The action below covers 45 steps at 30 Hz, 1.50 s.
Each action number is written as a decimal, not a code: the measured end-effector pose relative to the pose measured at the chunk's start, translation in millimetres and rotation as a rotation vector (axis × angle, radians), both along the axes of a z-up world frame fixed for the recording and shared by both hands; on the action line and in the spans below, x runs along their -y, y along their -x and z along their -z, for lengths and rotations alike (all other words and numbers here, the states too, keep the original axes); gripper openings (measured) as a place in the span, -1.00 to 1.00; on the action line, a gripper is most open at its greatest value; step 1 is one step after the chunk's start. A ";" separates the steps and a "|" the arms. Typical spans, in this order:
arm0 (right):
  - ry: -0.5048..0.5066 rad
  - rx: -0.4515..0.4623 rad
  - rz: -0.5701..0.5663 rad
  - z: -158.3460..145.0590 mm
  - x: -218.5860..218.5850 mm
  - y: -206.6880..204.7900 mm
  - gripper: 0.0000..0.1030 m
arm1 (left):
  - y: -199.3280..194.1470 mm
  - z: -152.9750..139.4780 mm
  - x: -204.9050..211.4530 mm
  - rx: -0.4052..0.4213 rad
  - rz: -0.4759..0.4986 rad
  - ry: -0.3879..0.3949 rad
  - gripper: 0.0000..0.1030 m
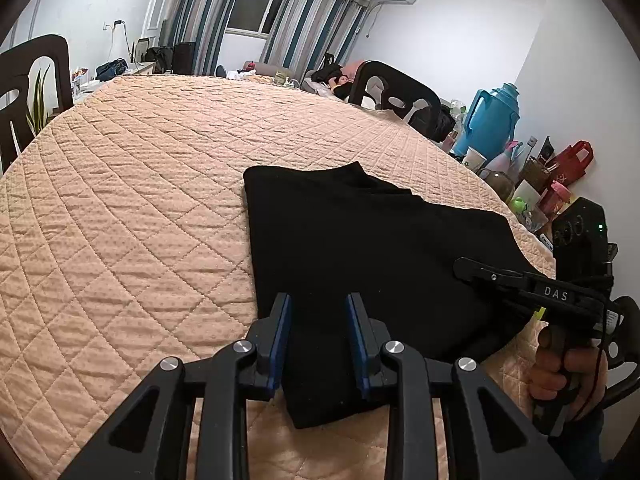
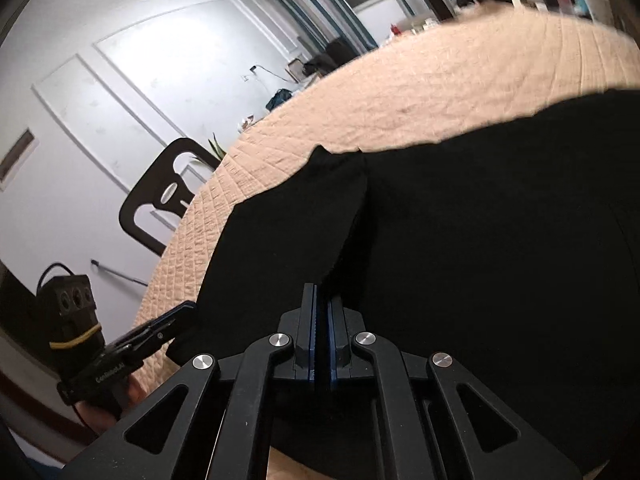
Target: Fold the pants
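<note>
Pants: we see the black pants (image 1: 360, 256) lying folded into a compact stack on the near right part of the quilted peach cover (image 1: 132, 208), with a second layer showing at the far edge.
Left gripper: our left gripper (image 1: 318, 302) has its blue-padded fingers apart, low over the near left corner of the pants and holding nothing.
Right gripper: our right gripper (image 2: 321, 308) has its fingers drawn almost together at the pants' near right edge; whether cloth is pinched between them we cannot tell, black on black.
Risk: if the right fingers do hold only the top layer, we judge a pull would drag that layer off and skew the stack. If the left fingers close where they are, they could bunch the corner.
Left view only: it shows the whole outline of the fold, the right tool lying across the right edge, and the bottles and blue thermos (image 1: 490, 120) on the far right.
Right view only: it shows a seam or crease running away from the fingertips, and the dark chair (image 2: 160, 200) on the left.
</note>
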State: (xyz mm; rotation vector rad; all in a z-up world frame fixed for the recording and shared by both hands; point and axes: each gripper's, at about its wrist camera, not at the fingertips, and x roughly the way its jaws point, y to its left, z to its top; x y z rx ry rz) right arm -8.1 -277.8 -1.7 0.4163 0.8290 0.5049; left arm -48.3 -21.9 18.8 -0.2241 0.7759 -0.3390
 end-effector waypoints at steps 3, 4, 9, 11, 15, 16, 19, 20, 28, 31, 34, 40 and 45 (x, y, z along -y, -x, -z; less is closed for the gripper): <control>0.023 -0.014 0.002 4.1 0.1 0.8 -0.93 | -3.0 0.0 -1.4 -0.003 -0.005 -0.004 -0.36; 0.015 -0.033 -0.001 8.7 2.3 -2.1 -0.93 | -4.1 0.2 -2.0 -0.006 -0.006 -0.003 -0.36; 0.063 0.002 0.048 -2.3 11.0 0.4 -0.88 | -14.3 -4.9 1.8 0.001 -0.006 -0.035 -0.35; 0.082 0.038 0.073 -9.2 12.8 3.3 -0.88 | -23.7 -8.3 4.7 0.008 -0.005 -0.054 -0.35; 0.072 0.075 0.060 -20.2 11.3 -1.7 -0.88 | -53.7 -16.9 14.2 0.015 0.004 -0.089 -0.33; 0.082 0.081 0.050 -22.5 7.8 -5.5 -0.88 | -61.2 -17.7 17.1 0.011 0.011 -0.096 -0.31; 0.121 0.050 0.008 -21.2 -4.5 -24.4 -0.88 | -87.0 -11.8 24.3 -0.023 0.006 -0.140 -0.26; 0.129 0.033 0.004 -18.9 -6.9 -30.4 -0.88 | -93.7 -7.7 26.9 -0.037 0.005 -0.155 -0.26; 0.178 0.011 0.020 -8.4 -7.7 -33.7 -0.88 | -71.0 -5.2 38.6 -0.039 0.014 -0.221 -0.22; 0.214 0.061 0.001 -12.7 -10.7 -10.9 -0.85 | -49.2 -8.4 40.0 -0.023 0.028 -0.219 -0.22; 0.245 0.088 -0.012 -12.9 -11.6 5.5 -0.77 | -32.1 -8.9 39.6 -0.021 0.029 -0.212 -0.21; 0.342 0.124 -0.039 -4.1 -20.0 30.1 -0.76 | -9.7 -1.1 41.7 -0.016 0.033 -0.227 -0.10; 0.349 0.137 -0.022 -1.6 -17.1 37.5 -0.76 | 2.9 0.7 40.7 0.020 0.029 -0.220 0.01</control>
